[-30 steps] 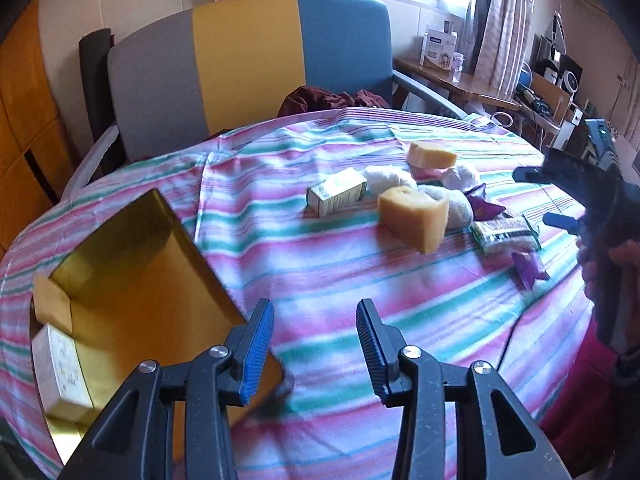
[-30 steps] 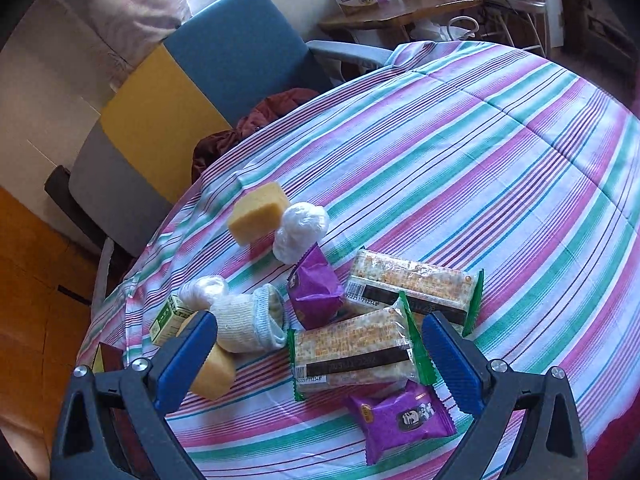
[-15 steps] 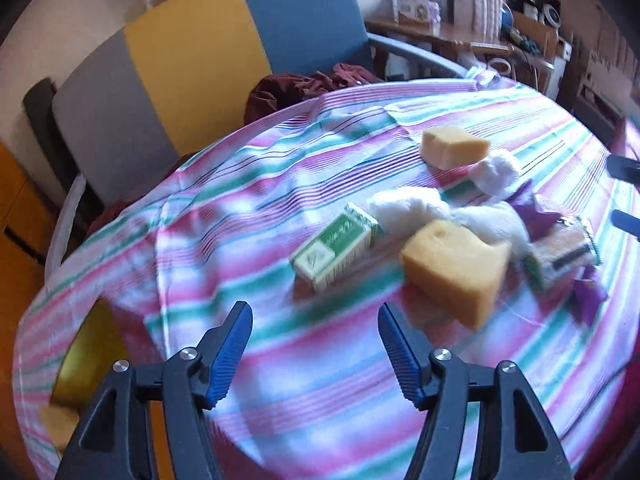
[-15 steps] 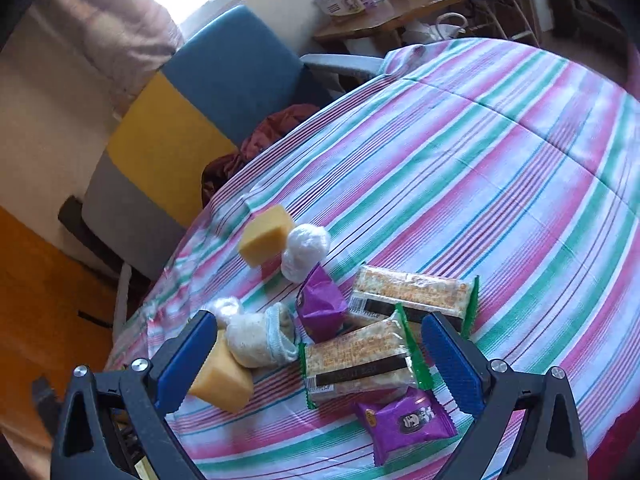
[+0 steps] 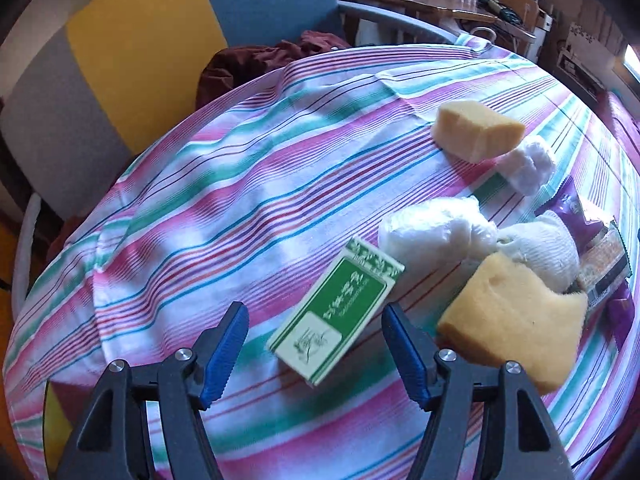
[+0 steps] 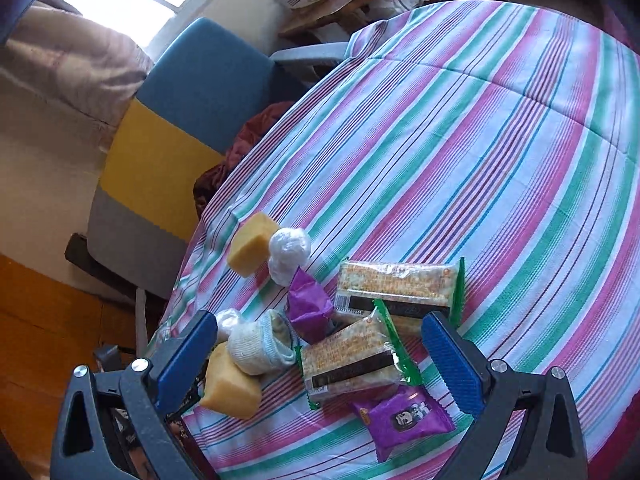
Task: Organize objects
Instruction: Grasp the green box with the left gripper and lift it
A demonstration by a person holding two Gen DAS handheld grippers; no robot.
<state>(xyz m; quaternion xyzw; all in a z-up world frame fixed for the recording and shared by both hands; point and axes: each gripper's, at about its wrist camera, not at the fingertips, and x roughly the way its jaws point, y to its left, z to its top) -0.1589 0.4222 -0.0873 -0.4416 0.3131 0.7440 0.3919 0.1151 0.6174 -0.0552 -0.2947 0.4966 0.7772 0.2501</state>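
Observation:
A green and white box (image 5: 339, 315) lies on the striped tablecloth (image 5: 240, 200). My left gripper (image 5: 314, 354) is open, its blue pads on either side of the box's near end, apart from it. Beside the box lie a yellow sponge (image 5: 516, 322), a white sock roll (image 5: 544, 248) and a white plastic bundle (image 5: 432, 232). My right gripper (image 6: 320, 364) is open above two cracker packs (image 6: 352, 360) (image 6: 396, 284), a purple packet (image 6: 404, 420) and the near sponge (image 6: 230, 384).
A second sponge (image 5: 476, 130) and a white ball (image 5: 528, 164) lie farther back. Another purple packet (image 6: 308, 304) sits by the sock (image 6: 260, 344). A chair (image 5: 140, 52) with grey, yellow and blue panels stands behind the table, dark red cloth (image 5: 272, 56) on its seat.
My left gripper has swung right, away from the gold box, and moved up to the green box, which now lies between its fingers. My right gripper has shifted slightly over the packets.

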